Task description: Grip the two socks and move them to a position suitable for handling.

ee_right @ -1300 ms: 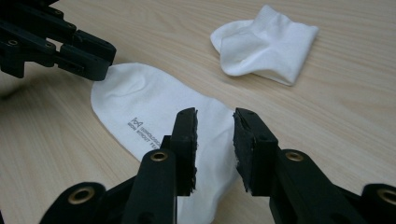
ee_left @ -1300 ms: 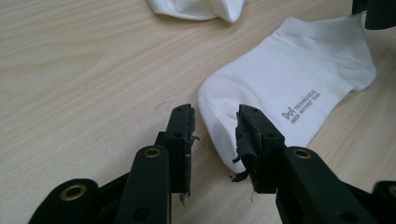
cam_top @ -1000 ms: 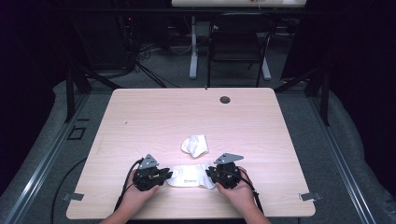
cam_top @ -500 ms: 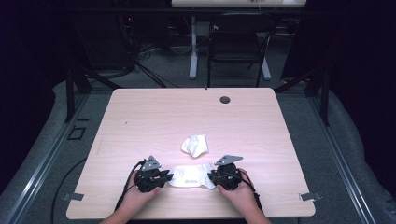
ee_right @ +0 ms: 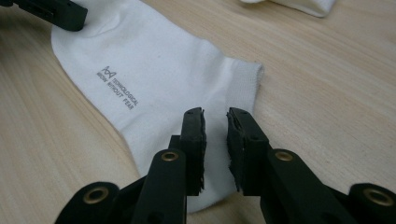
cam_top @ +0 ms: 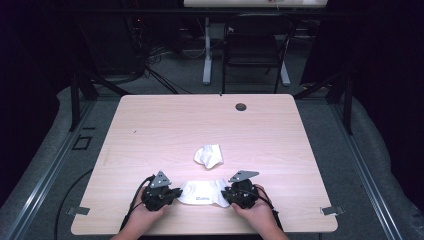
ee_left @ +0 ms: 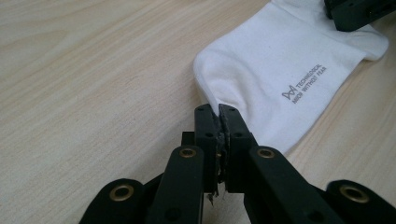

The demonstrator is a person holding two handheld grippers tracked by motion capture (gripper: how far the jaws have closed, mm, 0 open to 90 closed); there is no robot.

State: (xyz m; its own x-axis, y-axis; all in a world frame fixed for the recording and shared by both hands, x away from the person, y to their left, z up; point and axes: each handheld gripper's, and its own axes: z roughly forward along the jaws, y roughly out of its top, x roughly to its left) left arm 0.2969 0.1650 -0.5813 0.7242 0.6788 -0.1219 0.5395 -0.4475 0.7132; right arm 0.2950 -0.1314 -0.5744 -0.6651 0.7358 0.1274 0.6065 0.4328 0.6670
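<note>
Right now your flat sock (cam_top: 204, 192) lies spread along the near edge of the surface (cam_top: 150, 125), between your two hands, with its grey printed lettering (ee_left: 304, 83) facing up. Your left hand-held gripper (cam_top: 175, 192) sits at the sock's left end; in the left gripper view (ee_left: 221, 122) its jaws are pressed together on the fabric's edge, nipping a thin fold of it. That pinch probably anchors this end so the cloth stays taut and flat while the other hand works.

Your right hand-held gripper (cam_top: 226, 194) sits at the sock's right end. In the right gripper view (ee_right: 215, 122) its jaws stand spread with a clear gap, resting over the cloth near the ribbed cuff (ee_right: 245, 79) but gripping nothing. Judging by this, you have either just let go there or are lining up a fresh bite. Mind that the cuff is double-layered, so a shallow bite may catch only the top layer.

The second sock (cam_top: 210, 155) lies crumpled farther out, near the middle of the surface and apart from the flat one. Keeping it there leaves room to smooth or fold the near sock. A small dark round grommet (cam_top: 241, 106) sits near the far edge, well apart from both socks.
</note>
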